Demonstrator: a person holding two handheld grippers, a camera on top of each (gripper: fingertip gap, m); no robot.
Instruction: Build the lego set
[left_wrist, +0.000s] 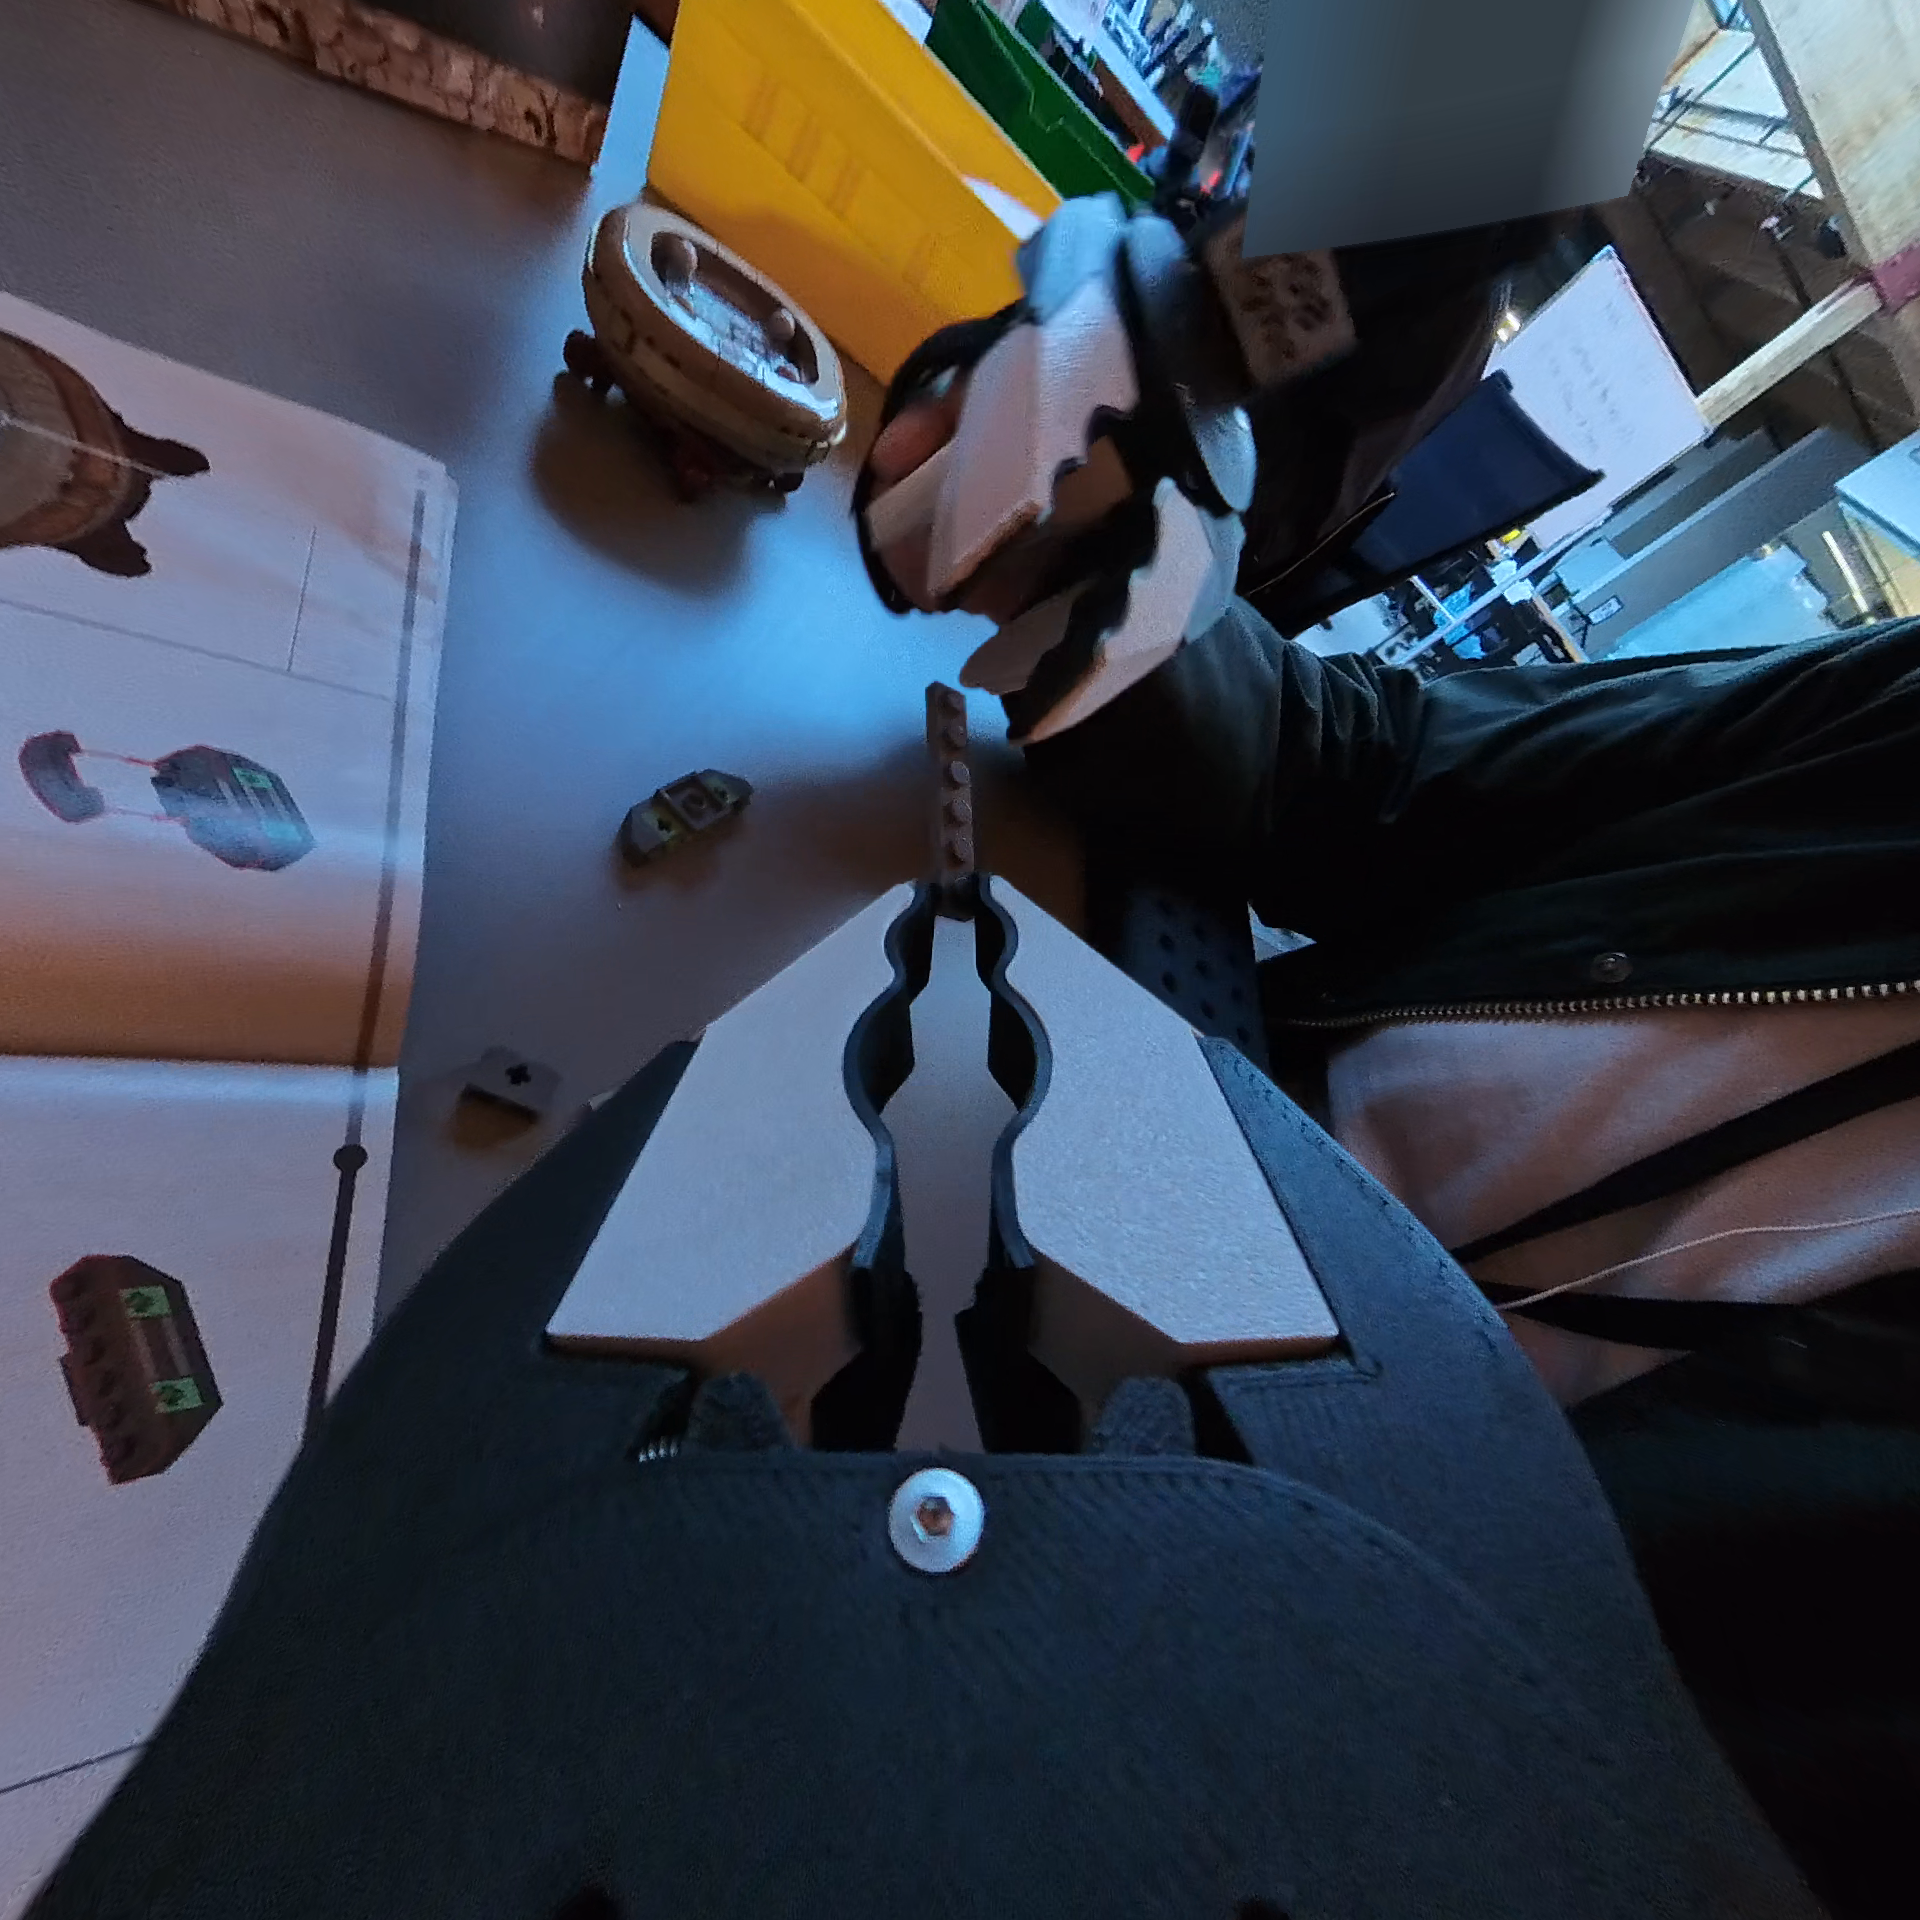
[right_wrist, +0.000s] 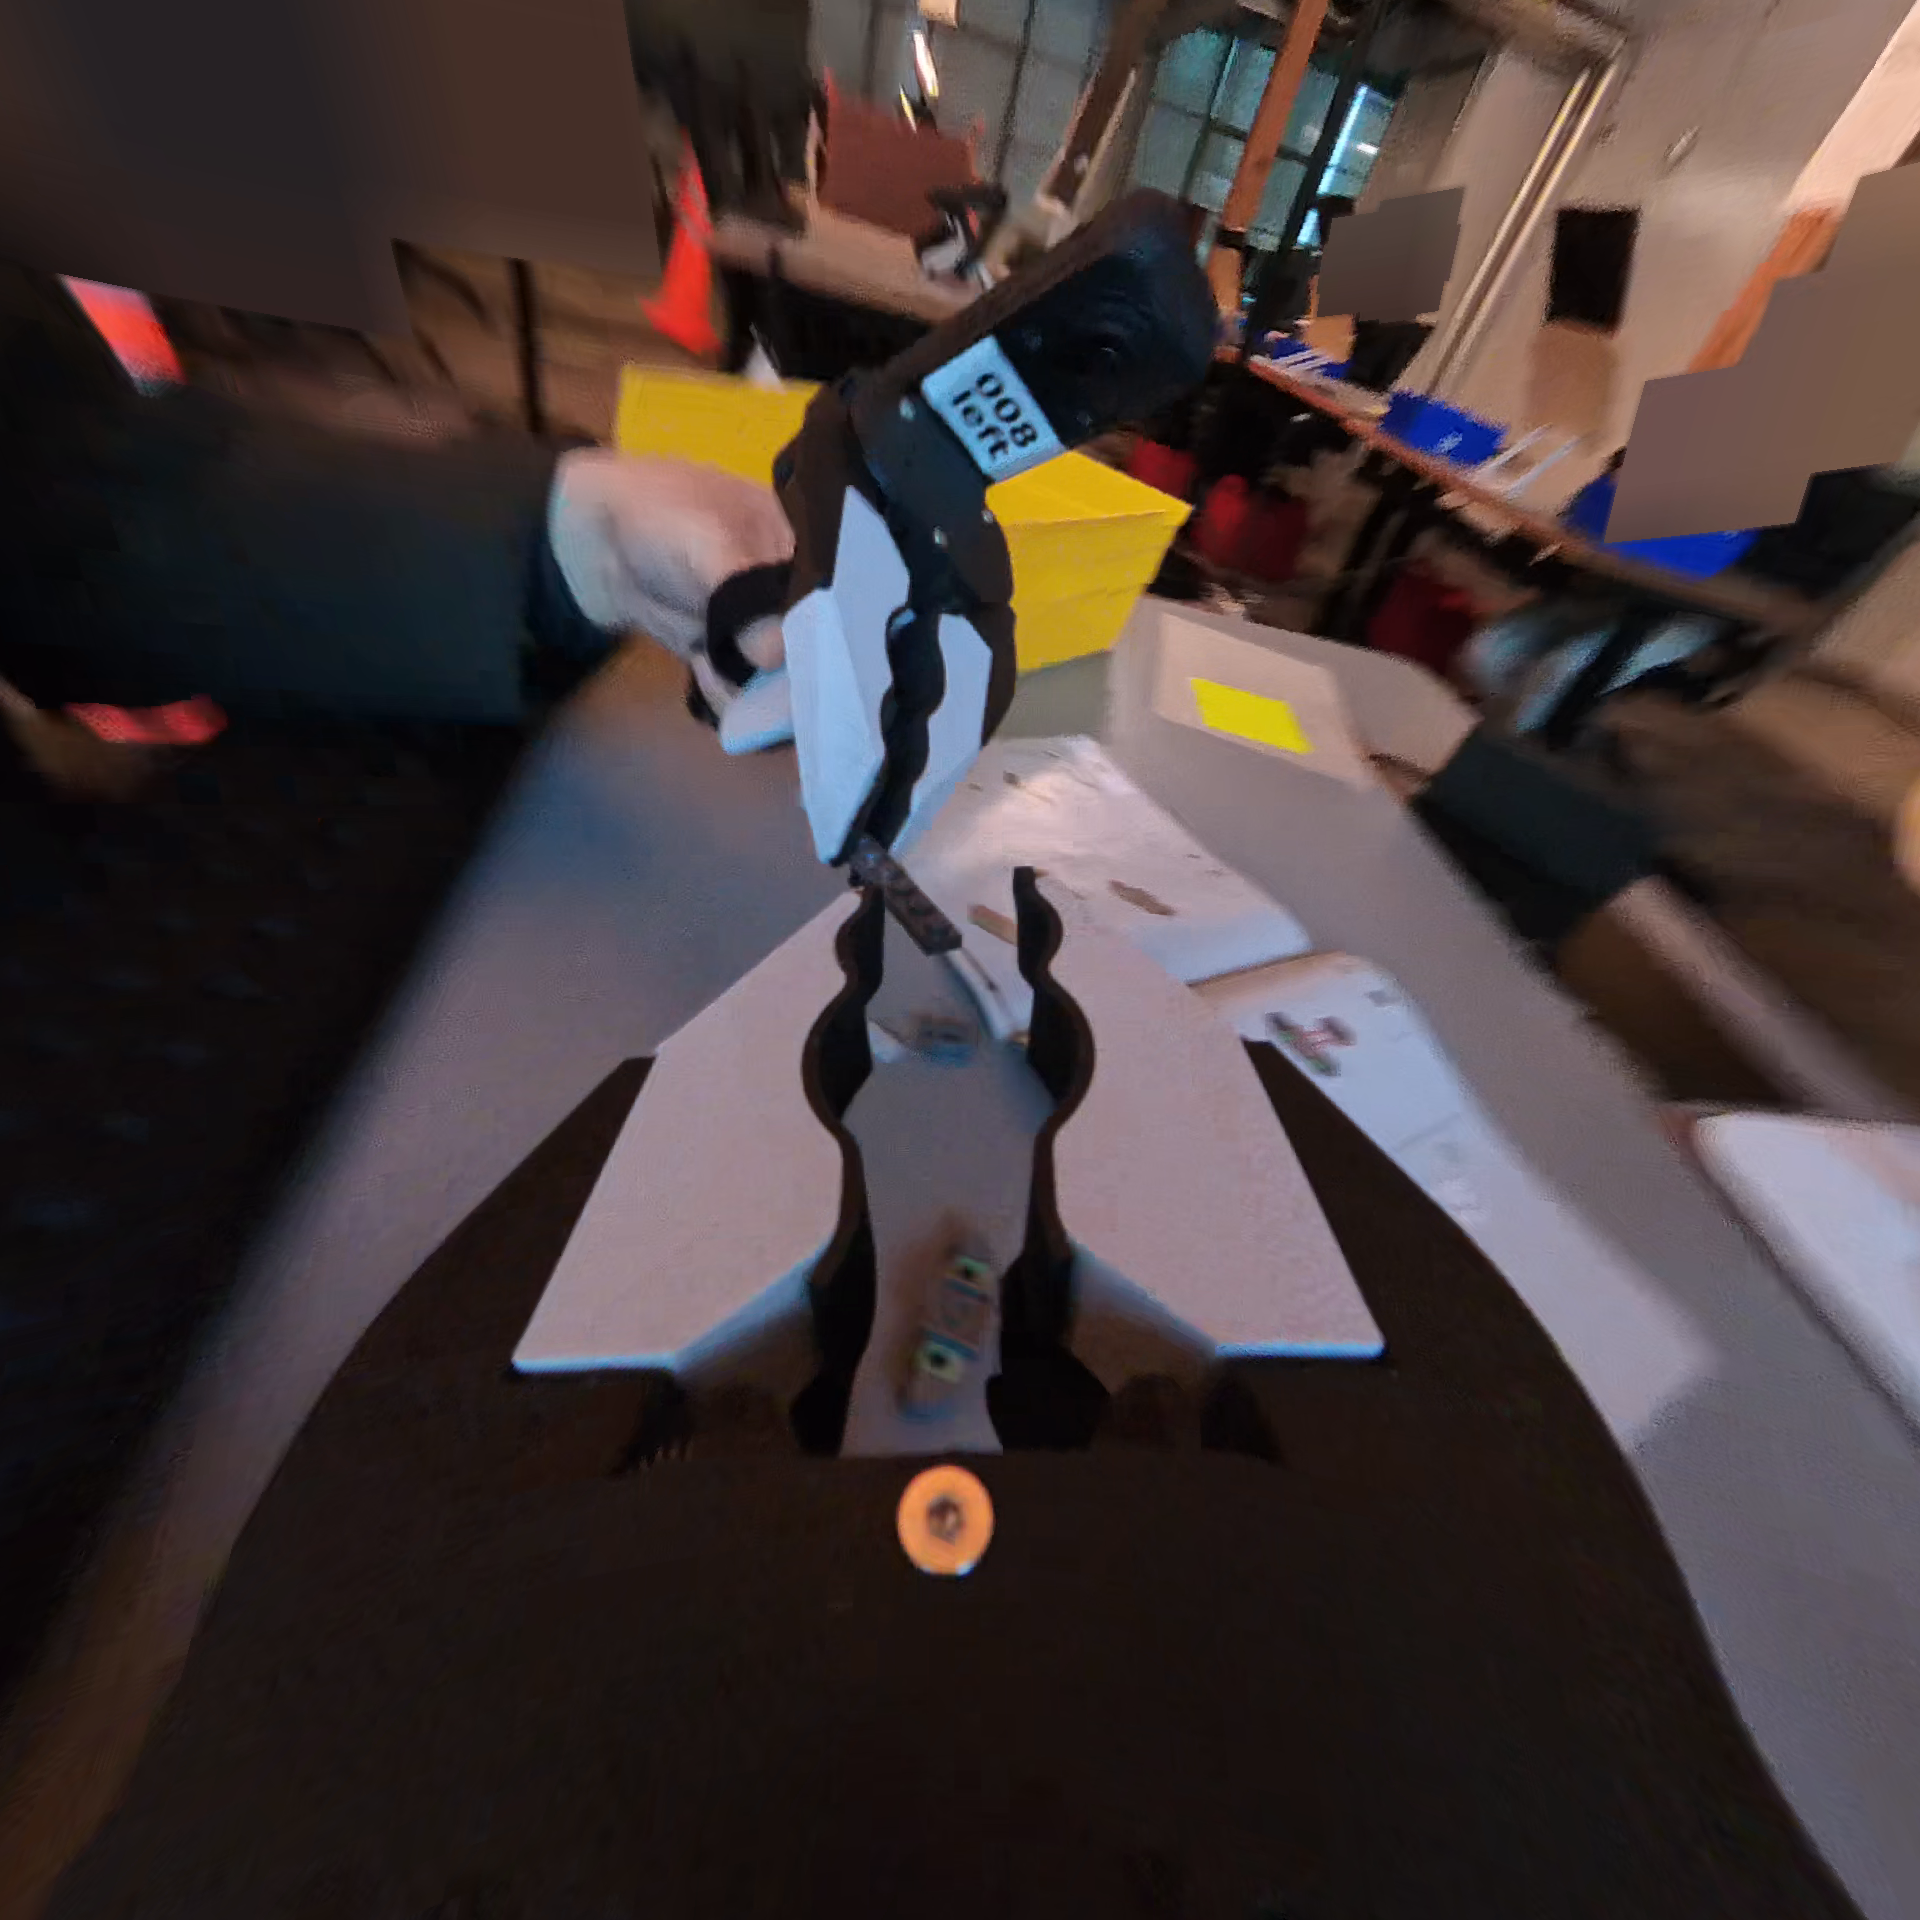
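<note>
At the centre of the left wrist view, a thin dark studded plate (left_wrist: 951, 790) is pinched by one end at the tips of the left gripper (left_wrist: 954, 896), raised above the grey table (left_wrist: 623, 644). The right gripper (right_wrist: 951, 896) is seen with fingers parted and nothing between them, just beside the plate. A small tan brick piece (left_wrist: 686, 816) lies on the table left of centre, near the instruction booklet (left_wrist: 208, 935).

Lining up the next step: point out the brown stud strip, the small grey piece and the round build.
brown stud strip (left_wrist: 950, 792), left wrist view, studded face
small grey piece (left_wrist: 686, 814), left wrist view, top
round build (left_wrist: 715, 343), left wrist view, rim
</note>
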